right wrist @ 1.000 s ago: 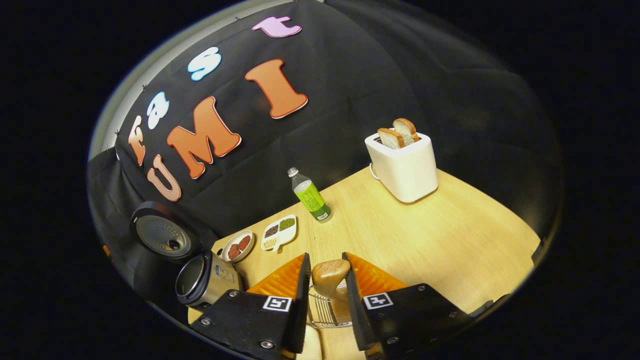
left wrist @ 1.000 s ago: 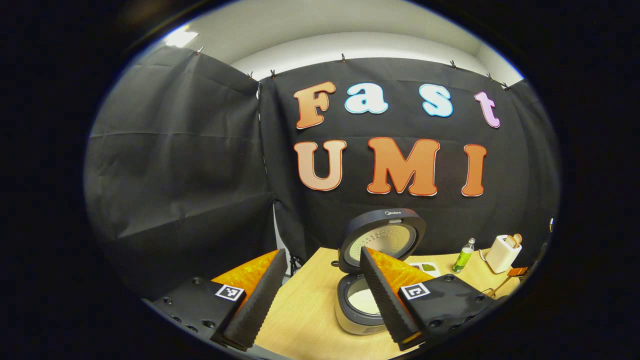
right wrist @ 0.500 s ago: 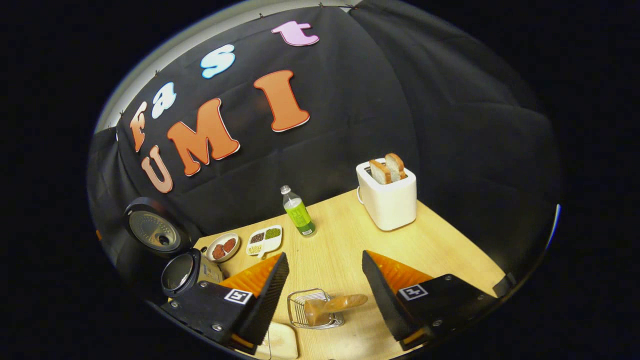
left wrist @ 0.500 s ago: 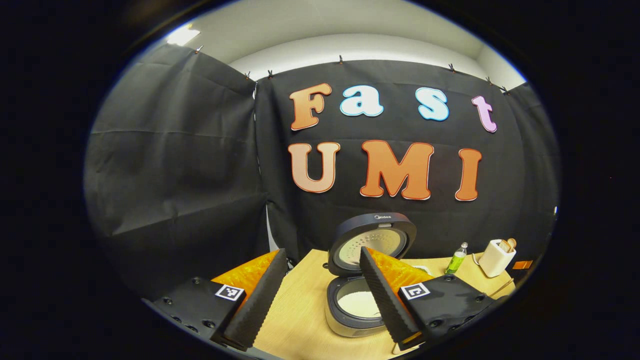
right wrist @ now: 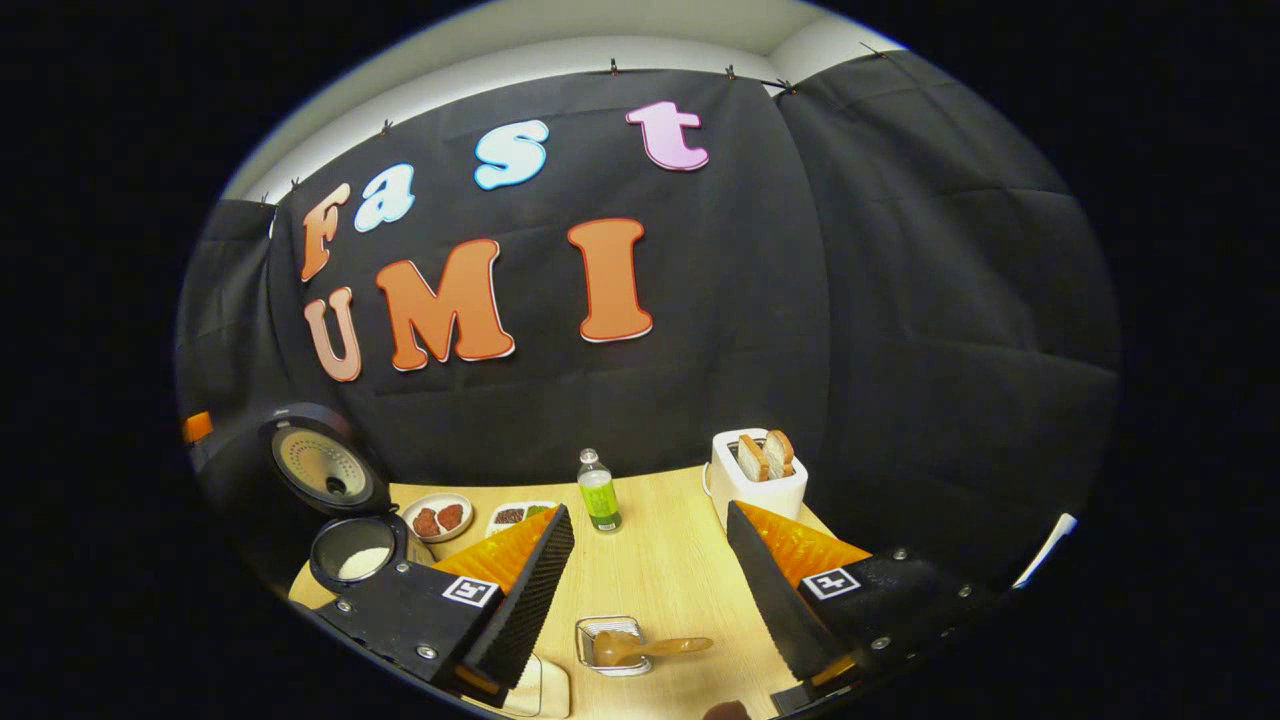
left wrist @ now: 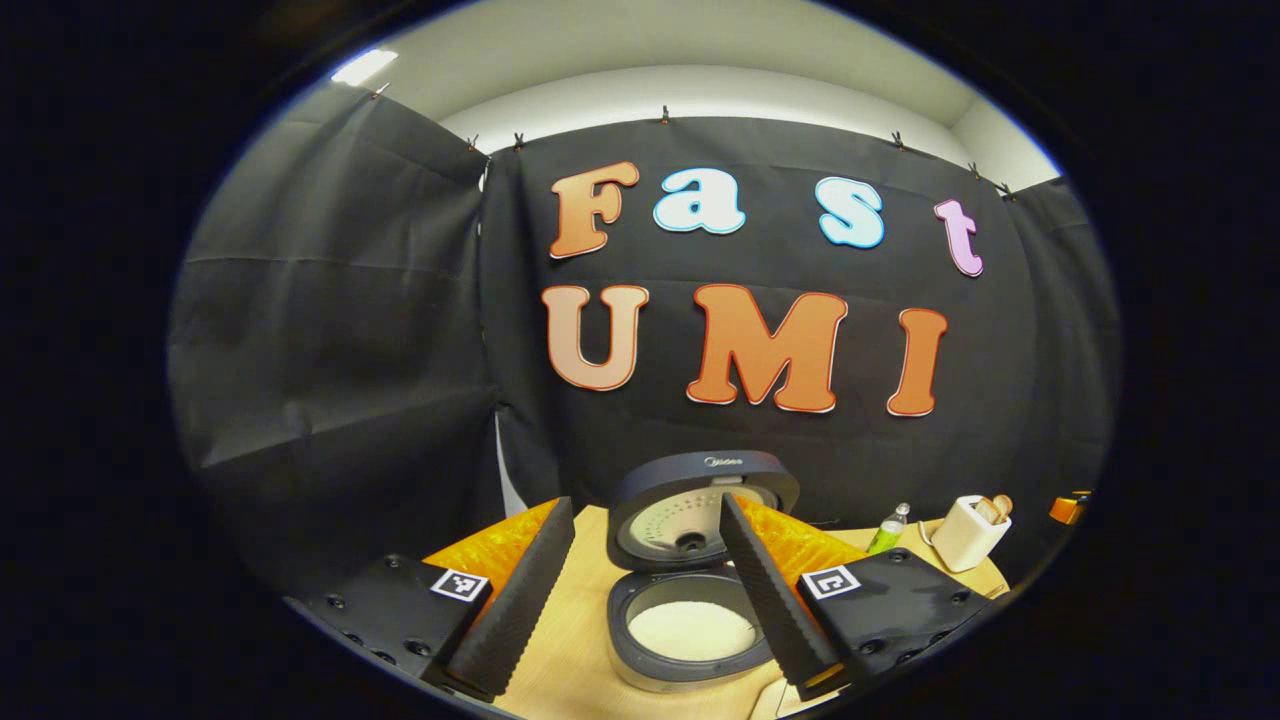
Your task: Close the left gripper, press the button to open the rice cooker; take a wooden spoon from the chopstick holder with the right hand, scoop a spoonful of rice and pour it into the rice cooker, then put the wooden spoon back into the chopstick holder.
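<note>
Compared with one second ago, the right gripper (right wrist: 648, 585) is no longer closing on the wooden spoon (right wrist: 645, 648): its fingers are now standing wide apart and holding nothing. It has also risen away from the table (right wrist: 660, 560), so the spoon is looking smaller and lower in the right gripper view. The spoon is sitting in the wire chopstick holder (right wrist: 612, 646), with one end sticking out to the right over the rim; I cannot tell well from here how deep it goes in. The left gripper (left wrist: 640, 590) is also staying open and empty, and it has turned so that the rice cooker (left wrist: 690, 640) is now lying between its fingers in the left gripper view, not touching them. The cooker's lid (left wrist: 705, 510) is standing up, and white rice (left wrist: 690, 630) is showing in the pot. Behind, a green bottle (right wrist: 599, 492) and a white toaster (right wrist: 757, 478) with two slices of bread are standing on the table, well apart from the holder.
</note>
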Action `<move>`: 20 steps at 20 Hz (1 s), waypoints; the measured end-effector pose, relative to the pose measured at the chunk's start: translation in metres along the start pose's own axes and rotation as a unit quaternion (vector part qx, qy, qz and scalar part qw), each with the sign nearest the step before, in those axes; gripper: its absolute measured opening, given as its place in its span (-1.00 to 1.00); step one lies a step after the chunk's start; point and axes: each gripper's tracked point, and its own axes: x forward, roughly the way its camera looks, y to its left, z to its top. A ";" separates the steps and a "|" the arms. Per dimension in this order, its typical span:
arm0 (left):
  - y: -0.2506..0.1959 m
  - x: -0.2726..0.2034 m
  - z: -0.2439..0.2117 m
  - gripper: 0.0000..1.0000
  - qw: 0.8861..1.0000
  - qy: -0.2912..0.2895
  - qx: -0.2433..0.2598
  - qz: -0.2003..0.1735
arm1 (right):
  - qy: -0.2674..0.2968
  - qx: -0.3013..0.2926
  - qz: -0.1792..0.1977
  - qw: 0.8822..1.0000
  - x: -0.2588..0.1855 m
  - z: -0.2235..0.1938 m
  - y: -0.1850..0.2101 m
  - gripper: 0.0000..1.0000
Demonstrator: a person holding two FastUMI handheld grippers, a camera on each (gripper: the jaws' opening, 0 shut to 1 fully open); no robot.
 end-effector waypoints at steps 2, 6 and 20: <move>-0.016 0.026 0.017 0.89 1.000 -0.004 0.001 -0.017 | -0.006 -0.004 -0.006 1.000 -0.007 0.008 0.001 0.89; -0.044 0.082 0.047 0.95 0.999 -0.001 -0.003 -0.043 | -0.020 -0.017 -0.011 1.000 -0.020 0.023 0.007 0.89; -0.063 0.217 -0.035 1.00 0.990 0.126 0.030 -0.051 | -0.037 -0.022 -0.024 0.999 -0.033 0.044 0.005 0.89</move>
